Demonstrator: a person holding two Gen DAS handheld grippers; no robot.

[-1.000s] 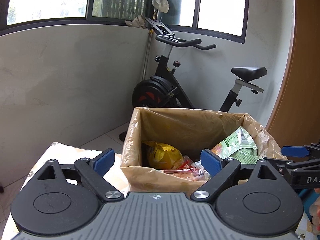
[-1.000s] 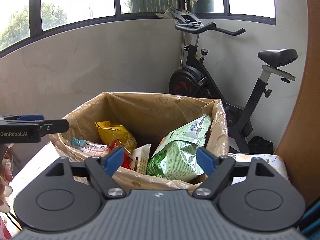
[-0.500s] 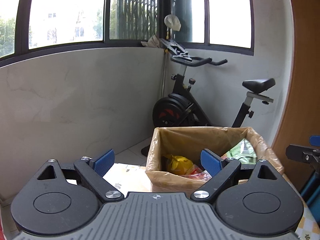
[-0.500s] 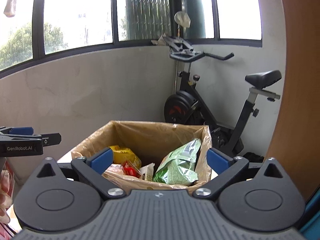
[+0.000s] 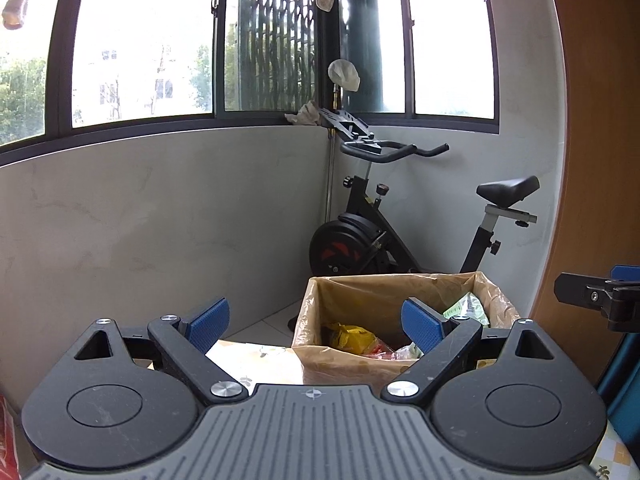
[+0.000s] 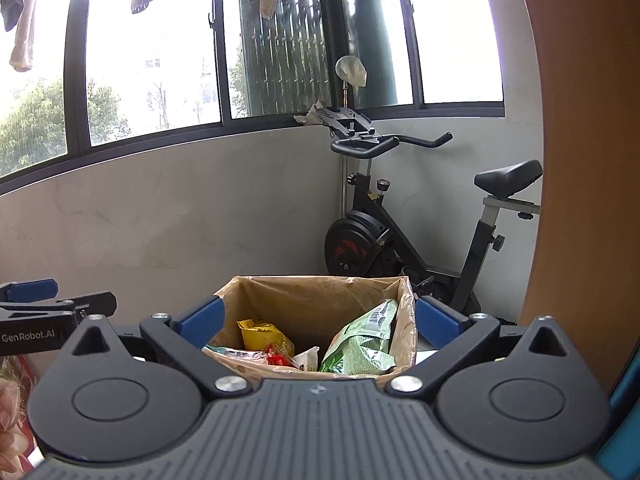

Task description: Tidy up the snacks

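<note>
Your right gripper (image 6: 318,318) has its blue-padded jaws spread fully wide with nothing between them; your left gripper (image 5: 316,320) is likewise wide open and empty. Straight ahead of and below the right one sits the brown cardboard box lined with clear plastic (image 6: 320,292). Inside, a tall green crinkled snack bag (image 6: 360,340) leans upright against the right wall, nearer your right gripper. A yellow packet (image 6: 262,334) lies left of it.

left gripper (image 5: 316,322): black arms, ribbed grey body | blue fingers (image 5: 208,318) | silver screws behind fingers | right gripper (image 6: 318,316): alike
</note>
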